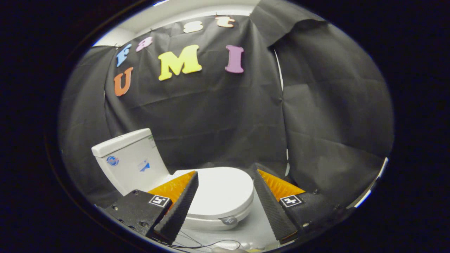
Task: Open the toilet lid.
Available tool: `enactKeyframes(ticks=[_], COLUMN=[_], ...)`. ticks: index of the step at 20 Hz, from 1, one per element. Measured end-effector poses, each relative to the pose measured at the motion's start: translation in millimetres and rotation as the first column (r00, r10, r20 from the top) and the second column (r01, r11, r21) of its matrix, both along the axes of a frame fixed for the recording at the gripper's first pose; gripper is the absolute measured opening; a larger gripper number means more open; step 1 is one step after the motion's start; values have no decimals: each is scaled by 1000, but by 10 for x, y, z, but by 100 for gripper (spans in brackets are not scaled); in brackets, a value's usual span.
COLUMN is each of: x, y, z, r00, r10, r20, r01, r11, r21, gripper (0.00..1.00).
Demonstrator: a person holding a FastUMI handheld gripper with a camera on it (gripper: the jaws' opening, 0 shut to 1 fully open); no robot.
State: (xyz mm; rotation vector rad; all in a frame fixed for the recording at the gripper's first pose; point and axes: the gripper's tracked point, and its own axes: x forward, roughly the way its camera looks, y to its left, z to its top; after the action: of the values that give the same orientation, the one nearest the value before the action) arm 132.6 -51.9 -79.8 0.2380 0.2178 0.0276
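Tank [128, 158] at left, upright against booth wall. Toilet lid [219, 191] down flat on bowl, just ahead of fingers and seen between them. Hand-held gripper [225, 202] spread wide, holding nothing, above and short of lid. Small grey tab [228, 220] at lid front edge. Judgement: approach stage. Lower toward front rim, hook one finger under lid lip near tab, lift in arc toward tank; avoid pressing down, finger may slip off smooth lid.
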Motion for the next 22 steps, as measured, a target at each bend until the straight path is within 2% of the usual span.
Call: enactKeyframes(ticks=[5, 9, 13, 16, 19, 22], x=[150, 202, 201, 208, 256, 317], y=[-103, -200, -176, -111, -66, 13], z=[-760, -1343, -1841, -2089, -2232, -2289], r00=[987, 967, 937, 925, 916, 914], r10=[17, 28, 74, 112, 145, 188], r20=[-162, -252, -342, -363, -374, -361], r01=[20, 56, 103, 110, 116, 113], r11=[974, 946, 877, 835, 796, 734], r21=[226, 319, 469, 538, 594, 670], gripper=[99, 99, 99, 99, 99, 96])
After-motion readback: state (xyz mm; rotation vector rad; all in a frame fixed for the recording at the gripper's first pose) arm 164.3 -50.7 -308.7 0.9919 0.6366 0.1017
